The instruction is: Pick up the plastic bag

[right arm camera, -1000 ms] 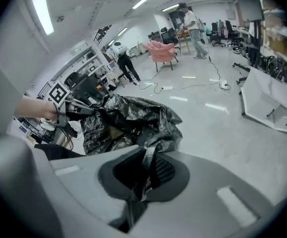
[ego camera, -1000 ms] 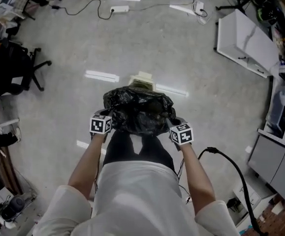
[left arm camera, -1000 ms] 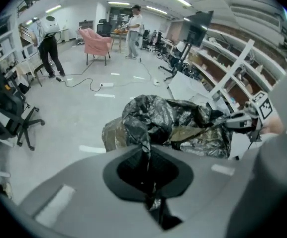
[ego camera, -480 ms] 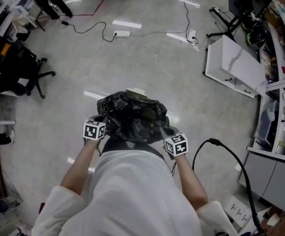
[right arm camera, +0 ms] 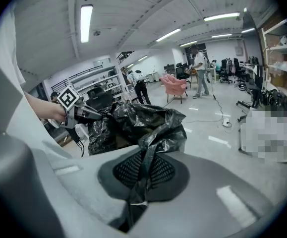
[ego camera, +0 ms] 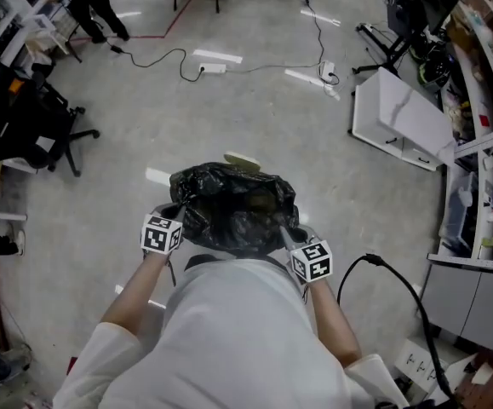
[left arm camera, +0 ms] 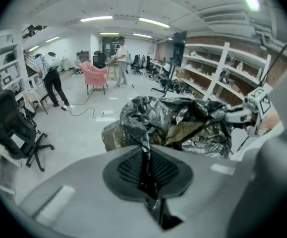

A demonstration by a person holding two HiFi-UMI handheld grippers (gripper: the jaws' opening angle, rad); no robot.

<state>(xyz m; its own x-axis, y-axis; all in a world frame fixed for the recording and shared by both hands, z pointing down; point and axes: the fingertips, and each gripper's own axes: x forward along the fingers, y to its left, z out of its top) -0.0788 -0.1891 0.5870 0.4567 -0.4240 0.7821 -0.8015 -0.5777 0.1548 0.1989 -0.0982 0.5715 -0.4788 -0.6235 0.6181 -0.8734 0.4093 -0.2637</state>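
Note:
A black plastic bag [ego camera: 233, 207] hangs in the air in front of the person, its mouth spread wide between both grippers. My left gripper [ego camera: 178, 214] is shut on the bag's left rim; in the left gripper view a strip of black film [left arm camera: 144, 157] is pinched between the ribbed pads. My right gripper [ego camera: 285, 230] is shut on the right rim, with a twisted fold of film [right arm camera: 144, 175] running down between its pads. Something tan shows inside the bag [left arm camera: 183, 130]. The bag's underside is hidden.
A pale flat object [ego camera: 243, 159] lies on the floor just beyond the bag. A black office chair [ego camera: 37, 126] stands at the left, a white cabinet [ego camera: 399, 118] at the right, and a power strip with cables [ego camera: 212, 67] lies further off. People [left arm camera: 51, 83] stand further back.
Both grippers have lifted the bag off the floor, and its mouth now spreads wider between them. The head view has tilted up, taking in more of the room.

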